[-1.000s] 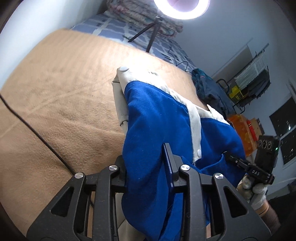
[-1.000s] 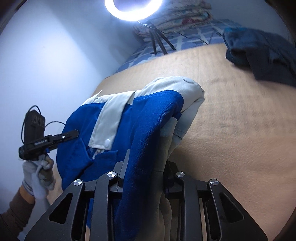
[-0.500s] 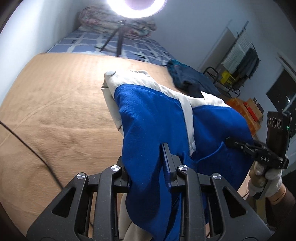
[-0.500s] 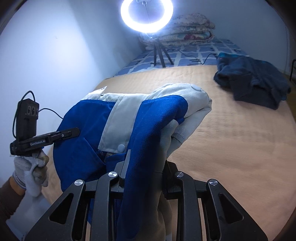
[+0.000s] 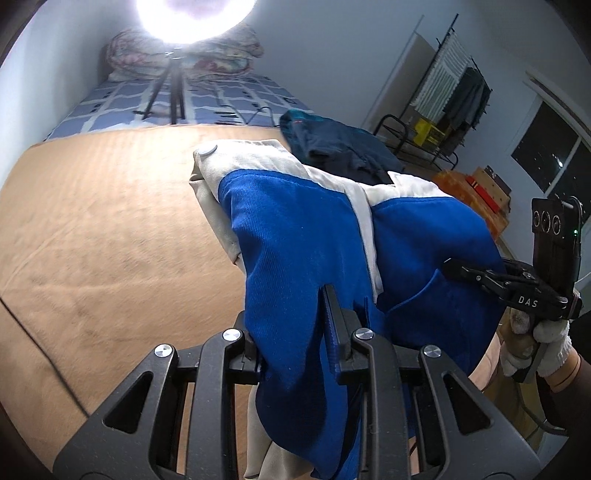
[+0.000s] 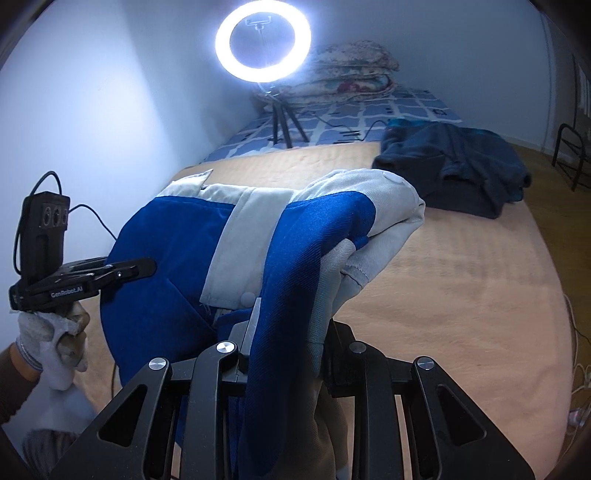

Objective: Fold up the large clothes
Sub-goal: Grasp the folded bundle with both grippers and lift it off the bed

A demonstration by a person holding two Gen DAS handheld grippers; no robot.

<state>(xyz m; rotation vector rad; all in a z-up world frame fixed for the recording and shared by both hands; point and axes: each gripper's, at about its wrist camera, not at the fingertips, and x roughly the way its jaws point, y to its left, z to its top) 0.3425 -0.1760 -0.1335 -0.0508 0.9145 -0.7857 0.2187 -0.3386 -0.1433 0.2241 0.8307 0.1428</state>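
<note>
A blue and off-white jacket (image 5: 295,236) hangs between the two grippers, lifted clear of the tan blanket (image 5: 103,229) that covers the bed. In the left wrist view the left gripper (image 5: 291,343) sits at the bottom centre of the frame, its jaws clamped on a thick fold of blue cloth. From there the garment runs up and away toward the middle of the frame, where its far end is a rounded off-white part with a snap button (image 5: 207,150). The long axis of that held stretch follows the line of the fingers, pointing toward the ring light (image 5: 195,18) at the top of the frame.

In the right wrist view the right gripper (image 6: 291,343) is likewise closed on a bunched fold, blue on one side and pale on the other, at the bottom centre. The jacket (image 6: 177,258) spreads leftward across the middle of the frame toward the other gripper, held by a gloved hand (image 6: 48,336) at the lower left. An off-white placket (image 6: 240,251) crosses the blue cloth from upper right down to lower left.

A dark blue garment (image 6: 454,166) lies crumpled on the blanket at the upper right, well apart from the jacket. The ring light (image 6: 263,40) stands on a tripod (image 6: 282,122) at the top centre, before a stack of folded quilts (image 6: 351,74).
</note>
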